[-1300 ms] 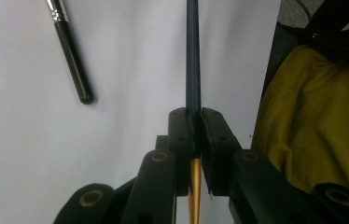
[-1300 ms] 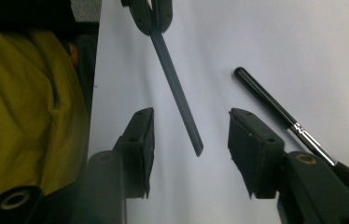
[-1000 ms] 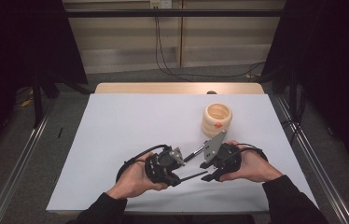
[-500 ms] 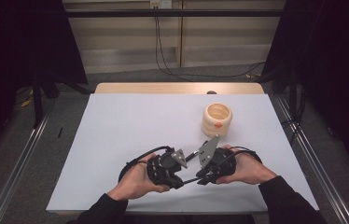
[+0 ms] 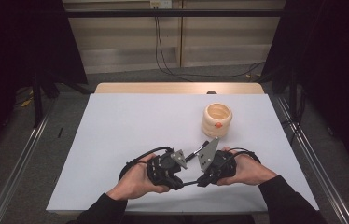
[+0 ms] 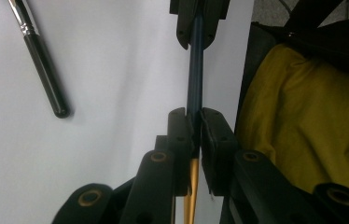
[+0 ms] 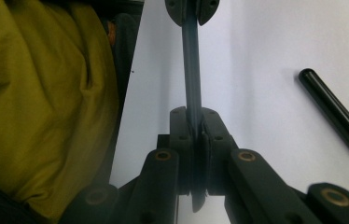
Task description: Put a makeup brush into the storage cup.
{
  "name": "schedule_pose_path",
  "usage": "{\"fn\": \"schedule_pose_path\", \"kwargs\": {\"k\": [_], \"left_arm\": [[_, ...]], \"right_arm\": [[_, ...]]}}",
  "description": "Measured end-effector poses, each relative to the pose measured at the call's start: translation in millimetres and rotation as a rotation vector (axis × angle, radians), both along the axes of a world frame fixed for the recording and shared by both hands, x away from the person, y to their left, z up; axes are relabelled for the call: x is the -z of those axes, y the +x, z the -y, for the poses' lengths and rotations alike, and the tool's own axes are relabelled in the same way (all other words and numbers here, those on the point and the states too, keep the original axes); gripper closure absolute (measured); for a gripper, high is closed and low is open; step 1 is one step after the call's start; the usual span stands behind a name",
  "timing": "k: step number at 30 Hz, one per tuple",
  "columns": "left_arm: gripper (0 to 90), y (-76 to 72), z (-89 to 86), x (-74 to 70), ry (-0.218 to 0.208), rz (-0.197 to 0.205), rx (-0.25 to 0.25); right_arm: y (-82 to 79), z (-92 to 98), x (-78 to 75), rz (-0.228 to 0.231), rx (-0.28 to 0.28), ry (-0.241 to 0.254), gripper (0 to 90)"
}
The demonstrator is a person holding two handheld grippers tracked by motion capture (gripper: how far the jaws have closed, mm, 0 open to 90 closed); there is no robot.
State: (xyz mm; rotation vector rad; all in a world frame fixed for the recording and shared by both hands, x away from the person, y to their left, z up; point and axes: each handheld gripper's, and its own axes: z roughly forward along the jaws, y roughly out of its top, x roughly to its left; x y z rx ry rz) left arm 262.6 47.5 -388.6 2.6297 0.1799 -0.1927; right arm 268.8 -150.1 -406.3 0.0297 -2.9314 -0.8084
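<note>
A thin dark blue stick with a yellow end, like a pencil or slim brush handle, spans the gap between my two grippers near the table's front edge. My left gripper is shut on one end. My right gripper has just been closing and now clamps the other end of the stick. From above, the left gripper and right gripper face each other, and the stick runs level between them. A black-handled brush with a silver ferrule lies on the sheet beside them.
A ribbed wooden cup with an orange dot stands behind the right gripper. The white sheet covers the table. The brush lies just in front of the cup. The person's yellow garment is at the table's near edge.
The right gripper has shifted slightly left toward the left gripper and its jaws have come together on the stick. The left gripper has stayed where it was.
</note>
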Motion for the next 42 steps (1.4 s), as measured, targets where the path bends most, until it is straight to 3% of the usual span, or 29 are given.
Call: {"fn": "schedule_pose_path", "kwargs": {"k": [9, 11, 19, 26, 30, 32, 37, 38, 39, 42], "left_arm": [[78.6, 2.3, -2.9, 0.2, -0.039, -0.005, -0.053], [75.8, 3.9, -3.5, -0.3, -0.043, 0.006, -0.04], [59.0, 5.6, -5.0, 0.2, -0.081, 0.013, -0.108], [33.4, 6.5, -5.1, 1.7, -0.098, 0.033, -0.141], [20.0, 9.0, -7.3, 1.0, -0.137, 0.054, -0.169], [11.4, 10.5, -8.7, 0.2, -0.143, 0.047, -0.193], [5.8, 11.9, -13.9, -2.1, -0.169, 0.06, -0.208], [5.4, 10.5, -14.4, -1.8, -0.19, 0.053, -0.224], [4.8, 11.8, -16.2, -2.8, -0.184, 0.062, -0.2], [4.6, 11.3, -21.2, -4.5, -0.224, 0.068, -0.218]], "right_arm": [[0.4, 1.6, -1.4, 0.003, 0.016, 0.004, 85.8], [1.0, 2.1, -1.2, 0.001, 0.015, 0.009, 85.8], [2.8, 5.4, -2.3, 0.004, 0.045, 0.02, 85.8], [4.1, 7.2, -1.5, 0.001, 0.063, 0.025, 85.8], [4.2, 8.2, -2.7, 0.005, 0.07, 0.026, 85.8], [3.8, 8.5, -2.9, 0.01, 0.079, 0.024, 85.8], [4.6, 10.2, -5.7, 0.036, 0.103, 0.052, 85.8], [4.6, 10.7, -6.1, 0.037, 0.111, 0.052, 85.8], [4.7, 11.2, -6.3, 0.041, 0.116, 0.055, 85.8], [4.8, 13.1, -6.1, 0.036, 0.131, 0.064, 85.8]]}}
